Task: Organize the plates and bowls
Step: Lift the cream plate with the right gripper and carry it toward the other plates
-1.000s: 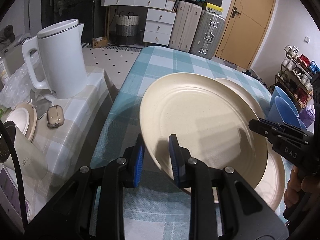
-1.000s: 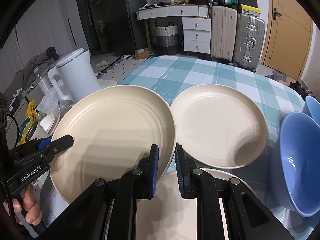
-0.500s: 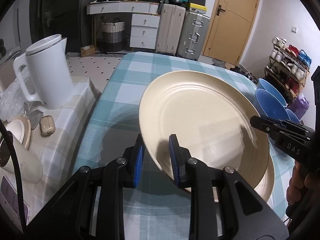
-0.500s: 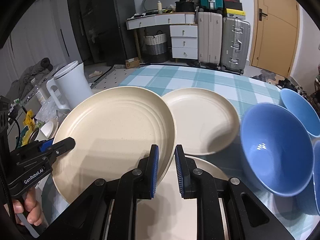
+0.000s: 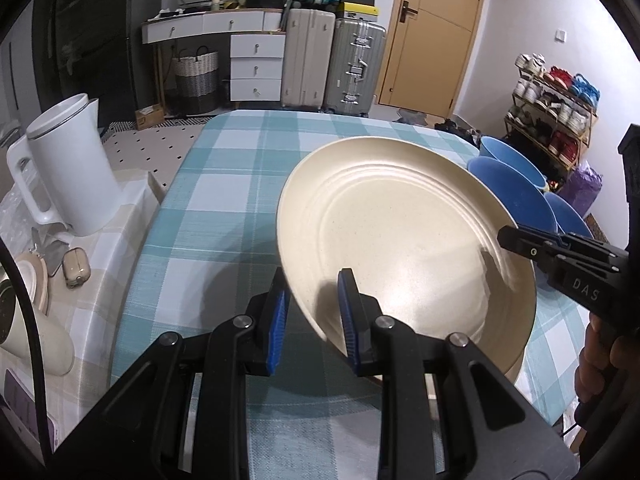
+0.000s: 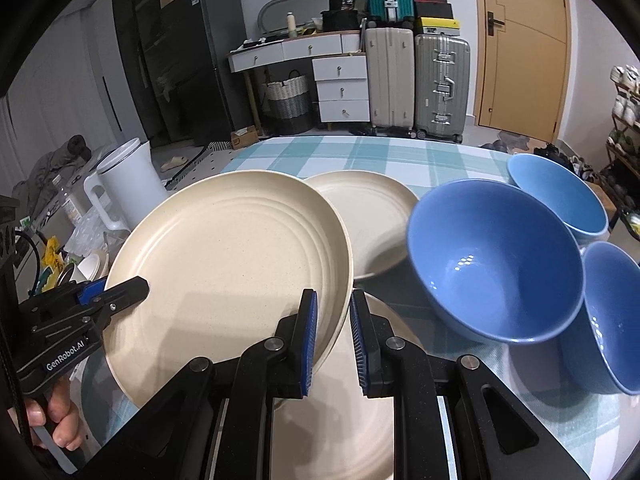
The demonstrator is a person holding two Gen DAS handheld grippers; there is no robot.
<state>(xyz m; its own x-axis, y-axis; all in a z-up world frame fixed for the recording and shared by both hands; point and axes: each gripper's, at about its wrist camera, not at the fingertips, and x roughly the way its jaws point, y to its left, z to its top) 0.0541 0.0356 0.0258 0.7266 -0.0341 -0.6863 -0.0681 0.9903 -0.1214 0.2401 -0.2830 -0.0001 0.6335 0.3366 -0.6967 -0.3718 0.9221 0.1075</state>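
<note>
You are carrying one cream plate between both tools, raised off the checked tablecloth and tilted. Your left gripper is clenched on the plate's near-left rim, one blue pad above it and one below. Your right gripper clamps the opposite rim the same way, pads closed on the edge. Directly under your right gripper's fingers lies a second cream plate on the cloth, and just ahead of them, past the held plate's far edge, sits a third cream plate. To the right of your right gripper stand three blue bowls, close together. Off to the left of your left gripper, a white kettle stands on a side surface.
</note>
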